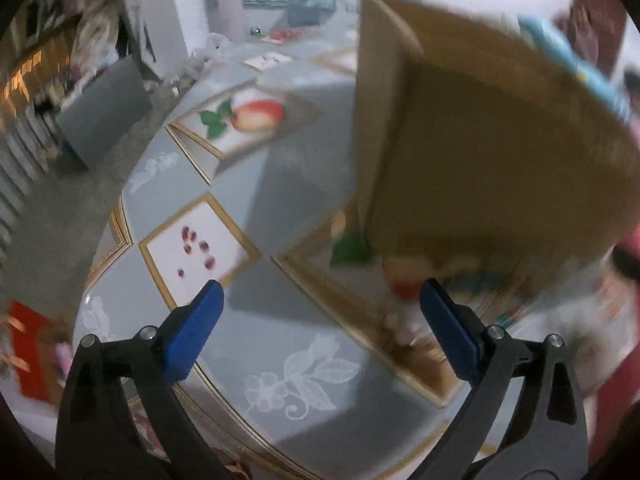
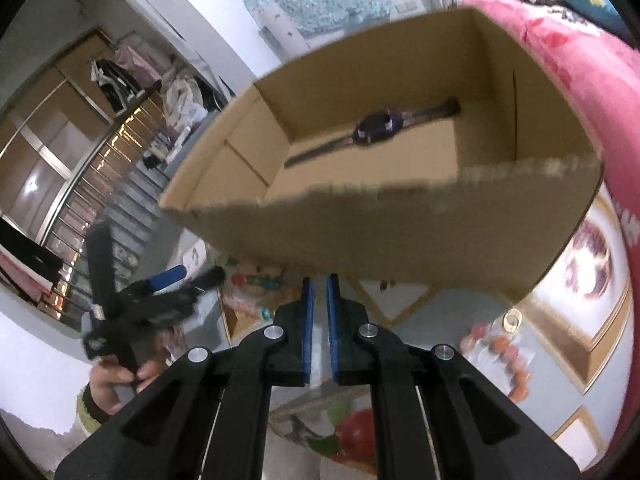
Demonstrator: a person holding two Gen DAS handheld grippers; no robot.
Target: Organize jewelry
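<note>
Watch in box, both grippers empty.
I see the watch (image 2: pixel 376 126) lying inside the cardboard box (image 2: pixel 400 224), beyond my clenched right gripper (image 2: pixel 319 280); left gripper (image 1: pixel 322 290) released.

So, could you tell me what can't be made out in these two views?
- Left wrist: items beside the cardboard box are smeared by motion blur.
- Right wrist: the dark watch-like item inside the box is too small to identify.
- Right wrist: beads on the table are blurred.

The left gripper (image 1: pixel 320 292) angles downward with fingers spread wide; the right gripper (image 2: pixel 319 284) is closed.
</note>
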